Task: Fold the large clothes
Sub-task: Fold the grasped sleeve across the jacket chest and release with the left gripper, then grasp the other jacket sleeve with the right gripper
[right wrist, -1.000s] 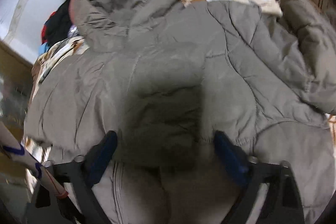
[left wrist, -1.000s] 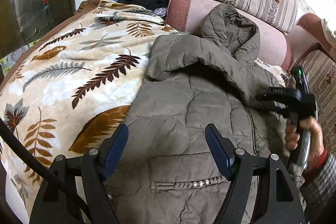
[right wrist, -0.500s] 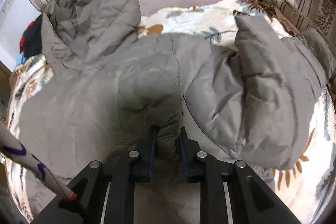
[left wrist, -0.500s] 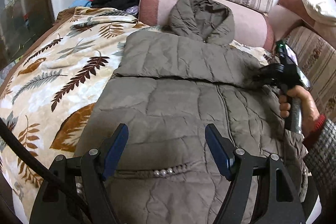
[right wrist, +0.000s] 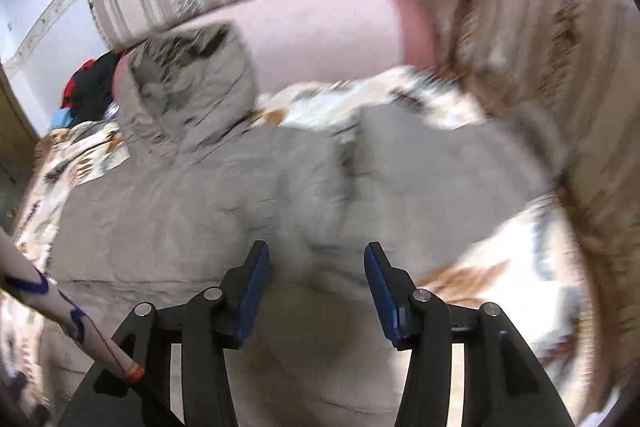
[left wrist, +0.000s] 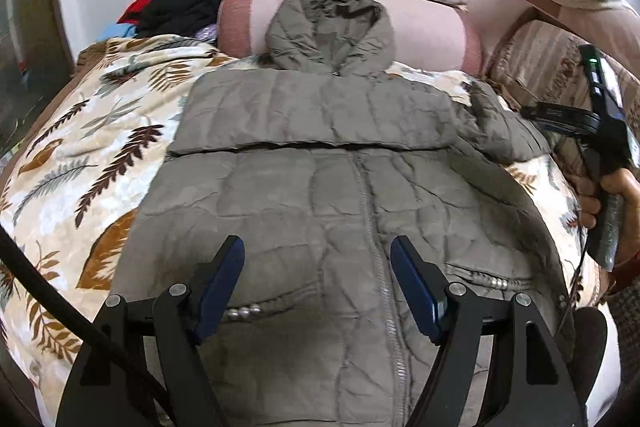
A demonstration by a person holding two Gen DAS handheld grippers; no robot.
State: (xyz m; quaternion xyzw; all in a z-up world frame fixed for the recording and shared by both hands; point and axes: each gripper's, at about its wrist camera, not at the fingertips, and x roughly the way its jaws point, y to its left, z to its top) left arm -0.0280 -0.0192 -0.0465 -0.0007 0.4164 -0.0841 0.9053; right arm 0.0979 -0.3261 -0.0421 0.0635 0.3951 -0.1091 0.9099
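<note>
- Having let go of the jacket (right wrist: 168,227) fold it pinched half a second ago, the right hand-held gripper (right wrist: 316,287) now stands with its jaws well apart and nothing between them; its view is blurred with motion.
- Left hand-held gripper (left wrist: 318,279) hovers over the jacket's lower front, jaws wide and empty as before, but the jacket (left wrist: 320,187) sits more centred and farther off in its view.
- One sleeve (left wrist: 312,115) now lies flat across the jacket's chest, its edge a straight line just above the zip's upper end.
- The other sleeve (left wrist: 500,131) is bunched at the jacket's right shoulder, not laid across.
- Jacket lies face up on a leaf-print blanket (left wrist: 80,147), hood (left wrist: 332,31) resting against a pink bolster (left wrist: 424,31) at its top.
- Blanket shows bare left of the jacket in a broad strip; right of the jacket only a narrow strip shows before a striped cushion (left wrist: 552,67).
- The right hand (left wrist: 612,199) holds its gripper right of the jacket, beyond the bunched sleeve.
- Counted: one jacket, two sleeves, one hood, two grippers, one pile of dark clothes (left wrist: 180,7) left of the hood.
</note>
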